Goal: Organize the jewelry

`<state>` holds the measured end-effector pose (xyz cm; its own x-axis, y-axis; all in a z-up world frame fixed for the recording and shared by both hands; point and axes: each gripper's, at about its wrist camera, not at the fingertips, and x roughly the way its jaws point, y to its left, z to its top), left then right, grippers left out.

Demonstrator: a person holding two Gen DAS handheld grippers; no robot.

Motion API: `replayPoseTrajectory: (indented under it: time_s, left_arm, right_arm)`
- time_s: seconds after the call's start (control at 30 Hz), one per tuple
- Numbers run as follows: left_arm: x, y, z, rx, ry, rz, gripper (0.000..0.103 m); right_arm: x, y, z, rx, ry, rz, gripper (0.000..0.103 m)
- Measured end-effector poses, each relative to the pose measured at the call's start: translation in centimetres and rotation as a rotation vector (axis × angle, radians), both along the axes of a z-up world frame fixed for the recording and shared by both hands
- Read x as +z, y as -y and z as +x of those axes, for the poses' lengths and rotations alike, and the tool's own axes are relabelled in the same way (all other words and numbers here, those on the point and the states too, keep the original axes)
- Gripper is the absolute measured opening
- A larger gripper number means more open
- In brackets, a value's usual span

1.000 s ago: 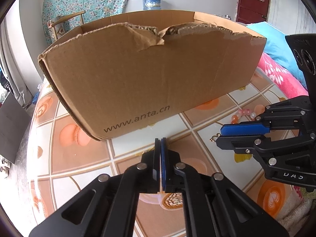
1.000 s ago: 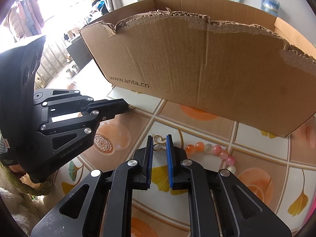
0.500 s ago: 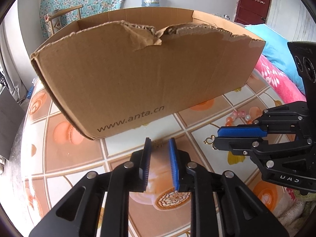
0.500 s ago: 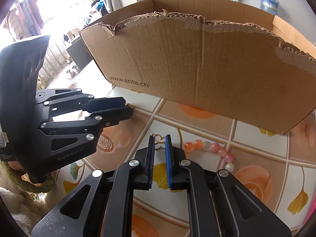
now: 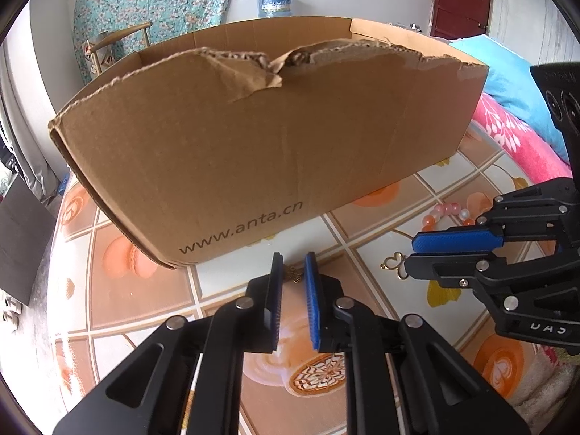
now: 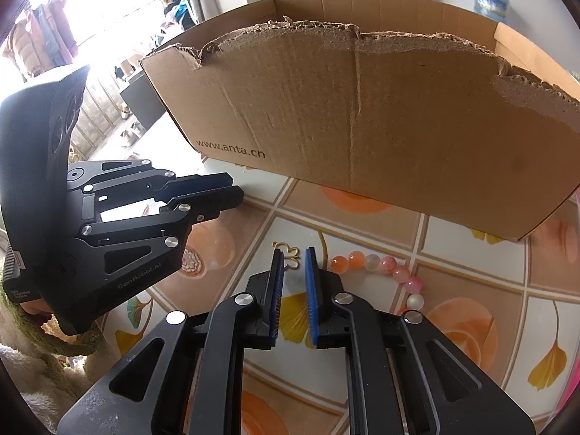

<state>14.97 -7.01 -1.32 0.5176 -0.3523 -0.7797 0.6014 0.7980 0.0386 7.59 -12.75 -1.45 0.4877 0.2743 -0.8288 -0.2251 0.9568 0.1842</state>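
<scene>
My left gripper (image 5: 293, 258) points down at the table, its jaws closing with a gap still showing; a small bronze charm (image 5: 294, 275) lies on the table between the tips, untouched by the pads. My right gripper (image 6: 293, 253) has its jaws opening around a gold butterfly-shaped ornament (image 6: 290, 256) that rests on the table, and the pads do not press it. Right of it curves a string of pink, orange and white beads (image 6: 377, 266). The left wrist view shows the right gripper (image 5: 413, 252), the gold ornament (image 5: 393, 264) and the beads (image 5: 447, 212).
A large torn cardboard box (image 5: 253, 145) printed "www.anta.cn" stands open-topped just behind both grippers (image 6: 362, 127). The table (image 6: 471, 253) wears a tiled cloth with coffee and leaf prints. The left gripper's body (image 6: 108, 224) sits close on the left. Pink bedding (image 5: 514, 137) lies far right.
The left jaws went from shut to apart, then narrowed a little, and the bronze charm now shows between them. The right jaws narrowed slightly, then widened around the gold ornament.
</scene>
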Motion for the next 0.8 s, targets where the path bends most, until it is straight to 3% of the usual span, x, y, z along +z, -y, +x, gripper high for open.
replayPoseTrajectory:
  time_s: [0.1,0.3,0.53,0.63,0.7,0.8]
  left_arm:
    - [0.0,-0.1,-0.1,-0.001,0.001,0.000,0.012]
    - [0.0,-0.2,-0.3,-0.004,0.000,-0.001,0.012]
    - [0.0,-0.4,-0.6,0.003,0.001,0.000,0.012]
    - [0.0,-0.6,-0.8,0.005,0.003,0.000,0.012]
    - [0.0,-0.6,-0.8,0.005,0.004,-0.002,0.011]
    - [0.0,-0.7,-0.8,0.004,0.005,-0.006,0.011]
  right_arm:
    - [0.0,-0.2,0.0,0.010,0.005,-0.002,0.026]
    - [-0.2,-1.1,0.2,0.030,0.018,-0.042,0.026]
    - [-0.3,-3.5,0.5,0.057,0.048,-0.164,0.026]
    - [-0.5,-4.1,0.8,0.046,0.040,-0.177,0.024]
    - [-0.6,-4.7,0.6,0.041,0.030,-0.169,0.012]
    - [-0.6,-5.0,0.5,0.036,0.024,-0.162,0.010]
